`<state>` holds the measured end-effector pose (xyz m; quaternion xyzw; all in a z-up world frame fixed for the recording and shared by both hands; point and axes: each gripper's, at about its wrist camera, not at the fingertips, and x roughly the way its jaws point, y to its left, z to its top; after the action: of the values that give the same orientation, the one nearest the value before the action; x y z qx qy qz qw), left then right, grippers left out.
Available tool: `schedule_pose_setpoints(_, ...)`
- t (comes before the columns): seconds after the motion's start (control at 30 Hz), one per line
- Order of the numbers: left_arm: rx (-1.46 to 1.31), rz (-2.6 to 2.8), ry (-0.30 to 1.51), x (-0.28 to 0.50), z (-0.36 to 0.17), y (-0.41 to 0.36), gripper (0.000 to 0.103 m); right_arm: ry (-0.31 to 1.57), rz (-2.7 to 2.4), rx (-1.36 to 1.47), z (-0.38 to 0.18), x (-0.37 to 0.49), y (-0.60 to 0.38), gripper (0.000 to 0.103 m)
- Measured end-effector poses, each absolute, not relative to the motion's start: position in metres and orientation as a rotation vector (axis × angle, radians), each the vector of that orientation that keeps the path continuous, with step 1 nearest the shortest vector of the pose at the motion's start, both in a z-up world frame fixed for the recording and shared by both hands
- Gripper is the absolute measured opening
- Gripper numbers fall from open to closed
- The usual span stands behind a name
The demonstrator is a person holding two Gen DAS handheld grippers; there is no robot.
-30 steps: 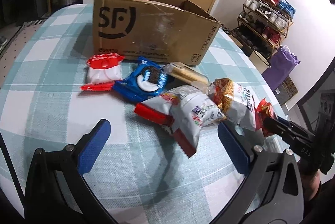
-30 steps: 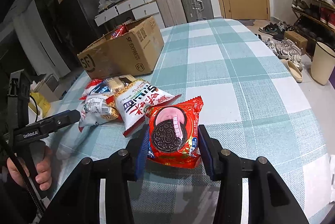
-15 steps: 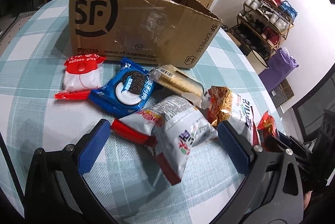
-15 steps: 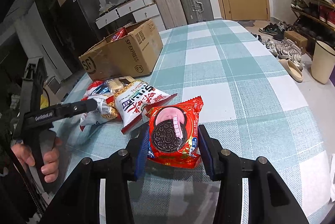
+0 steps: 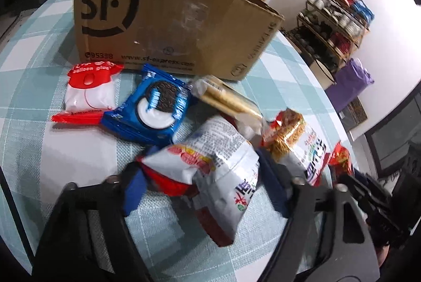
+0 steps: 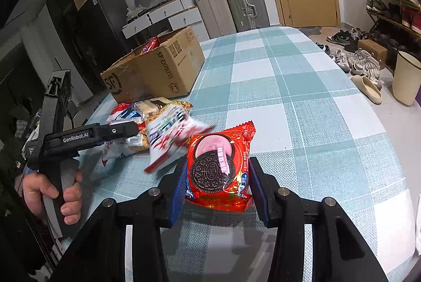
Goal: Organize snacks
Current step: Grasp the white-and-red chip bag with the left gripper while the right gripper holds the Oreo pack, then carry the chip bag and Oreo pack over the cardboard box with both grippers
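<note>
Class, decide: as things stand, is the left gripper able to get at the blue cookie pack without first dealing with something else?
Probably not: the left gripper, whose jaws have just been closing, has the white snack bag between them. The blue cookie pack lies uncovered just beyond it.

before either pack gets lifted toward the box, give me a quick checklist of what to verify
1. Right gripper grip on the red oreo pack: both pads press its sides. Ok.
2. Left gripper grip on the white snack bag: its jaws have just been closing and the blue pads touch the bag's sides, but how firmly is unclear. Cannot tell.
3. Noodle snack bag clear of the left grip: it lies against the right pad, may get dragged. Not ok.
4. Cardboard box open on top: flaps up, a red pack already shows inside. Ok.
5. Room left inside the box: its interior is hidden. Cannot tell.
</note>
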<state>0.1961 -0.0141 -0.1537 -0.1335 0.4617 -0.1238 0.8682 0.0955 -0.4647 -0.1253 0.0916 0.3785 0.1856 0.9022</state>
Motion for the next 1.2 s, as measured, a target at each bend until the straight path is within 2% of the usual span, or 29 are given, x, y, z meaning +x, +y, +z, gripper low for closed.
schedule_pose_setpoints(0.17,-0.288,-0.283,0.973,0.194,-0.155,-0.019,0.055,0.78,0.382,0.19,-0.124,0.092,-0.464,0.045)
schedule_pose_setpoints(0.6,-0.273,-0.313,0.945,0.173,-0.141,-0.02,0.054,0.739,0.378,0.167,-0.102,0.074,-0.46,0.045)
schedule_pose_setpoints(1.2,-0.286,-0.297,0.873,0.132,-0.118,0.021,0.054,0.681,0.425,0.119,-0.067,0.049,-0.426,0.045)
